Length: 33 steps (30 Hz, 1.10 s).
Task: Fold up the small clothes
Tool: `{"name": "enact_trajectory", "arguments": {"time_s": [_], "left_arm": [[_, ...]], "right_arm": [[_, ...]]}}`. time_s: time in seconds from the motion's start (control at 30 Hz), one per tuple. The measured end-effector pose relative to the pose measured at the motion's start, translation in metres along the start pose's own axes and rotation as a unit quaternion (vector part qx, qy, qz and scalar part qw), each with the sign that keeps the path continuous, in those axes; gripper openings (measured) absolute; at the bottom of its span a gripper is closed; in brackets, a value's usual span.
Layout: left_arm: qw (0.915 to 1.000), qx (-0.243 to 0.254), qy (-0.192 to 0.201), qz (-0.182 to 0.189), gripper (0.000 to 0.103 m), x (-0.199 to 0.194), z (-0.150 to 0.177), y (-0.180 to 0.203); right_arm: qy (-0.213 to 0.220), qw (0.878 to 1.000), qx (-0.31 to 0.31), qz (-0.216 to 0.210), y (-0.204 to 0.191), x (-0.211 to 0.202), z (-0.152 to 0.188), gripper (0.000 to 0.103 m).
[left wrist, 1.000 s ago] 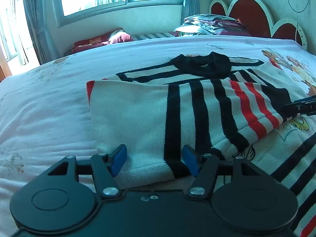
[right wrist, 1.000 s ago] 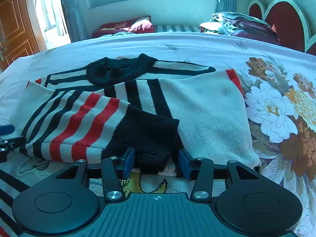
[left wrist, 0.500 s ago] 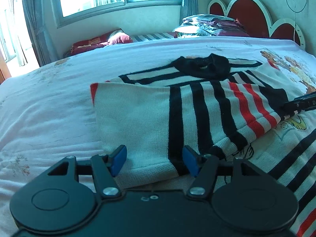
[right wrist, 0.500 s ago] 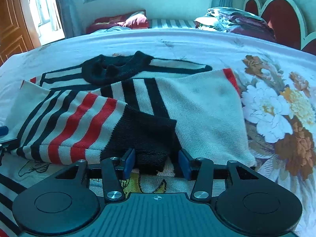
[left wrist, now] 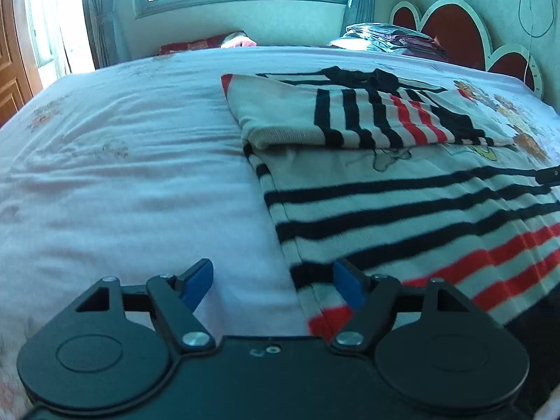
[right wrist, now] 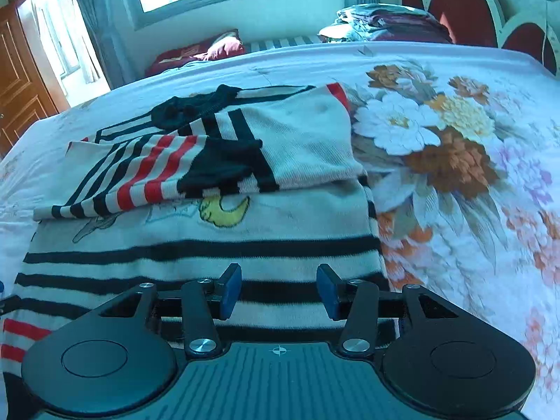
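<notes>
A white knit sweater (left wrist: 402, 203) with black and red stripes lies flat on the bed; it also shows in the right wrist view (right wrist: 196, 245). Both sleeves are folded across its chest, the left sleeve (left wrist: 315, 119) and the right sleeve (right wrist: 308, 147). My left gripper (left wrist: 273, 285) is open and empty above the sweater's lower left corner. My right gripper (right wrist: 278, 290) is open and empty above the sweater's lower right part. The right gripper's tip shows at the right edge of the left wrist view (left wrist: 549, 175).
The bed has a pale sheet (left wrist: 122, 182) with large printed flowers (right wrist: 448, 147) to the right of the sweater. Folded clothes (right wrist: 381, 21) are stacked by the red headboard (right wrist: 462, 3). A red pillow (right wrist: 196, 52) lies under the window.
Both grippers let go of the folded sleeves and drew back toward the sweater's hem. The sleeves now lie across the chest, and both grippers' fingers have opened wider.
</notes>
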<state>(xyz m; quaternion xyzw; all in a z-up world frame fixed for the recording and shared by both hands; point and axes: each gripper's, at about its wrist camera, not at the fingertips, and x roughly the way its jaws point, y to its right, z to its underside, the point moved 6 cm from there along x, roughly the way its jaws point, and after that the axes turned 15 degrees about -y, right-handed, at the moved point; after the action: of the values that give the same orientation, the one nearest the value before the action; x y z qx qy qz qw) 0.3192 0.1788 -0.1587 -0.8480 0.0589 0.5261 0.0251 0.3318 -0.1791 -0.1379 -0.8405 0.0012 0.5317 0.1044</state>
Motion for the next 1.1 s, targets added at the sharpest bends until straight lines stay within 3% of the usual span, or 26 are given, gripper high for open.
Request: {"name": "enact_trajectory", "arguments": {"time_s": [0.03, 0.13, 0.47, 0.6, 0.8, 0.93, 1.03, 1.1], "left_arm": [[0.9999, -0.003, -0.007, 0.011, 0.071, -0.003, 0.007, 0.003], [0.9988, -0.022, -0.026, 0.034, 0.045, -0.014, 0.026, 0.013], [0.9857, -0.118, -0.056, 0.107, 0.044, -0.031, 0.079, 0.038], [0.9629, -0.190, -0.057, 0.183, 0.042, -0.035, 0.103, 0.038], [0.9305, -0.257, -0.050, 0.256, 0.034, -0.034, 0.123, 0.035], [0.9177, -0.263, -0.055, 0.293, 0.016, -0.022, 0.114, 0.032], [0.9104, -0.268, -0.051, 0.311, 0.016, -0.007, 0.104, 0.030], [0.9073, -0.273, -0.047, 0.316, 0.016, 0.000, 0.099, 0.032]], "right_arm": [[-0.003, 1.000, 0.003, -0.007, 0.005, -0.004, 0.008, 0.047], [-0.009, 1.000, 0.009, -0.017, 0.023, -0.015, 0.028, 0.047], [-0.040, 0.988, 0.074, -0.131, 0.079, -0.035, 0.099, 0.047], [-0.047, 0.978, 0.092, -0.183, 0.080, -0.042, 0.118, 0.047], [-0.071, 0.963, 0.091, -0.244, 0.068, -0.050, 0.145, 0.047], [-0.078, 0.953, 0.092, -0.277, 0.060, -0.050, 0.156, 0.047], [-0.074, 0.947, 0.104, -0.295, 0.062, -0.047, 0.150, 0.046], [-0.077, 0.943, 0.120, -0.302, 0.066, -0.041, 0.146, 0.036]]}}
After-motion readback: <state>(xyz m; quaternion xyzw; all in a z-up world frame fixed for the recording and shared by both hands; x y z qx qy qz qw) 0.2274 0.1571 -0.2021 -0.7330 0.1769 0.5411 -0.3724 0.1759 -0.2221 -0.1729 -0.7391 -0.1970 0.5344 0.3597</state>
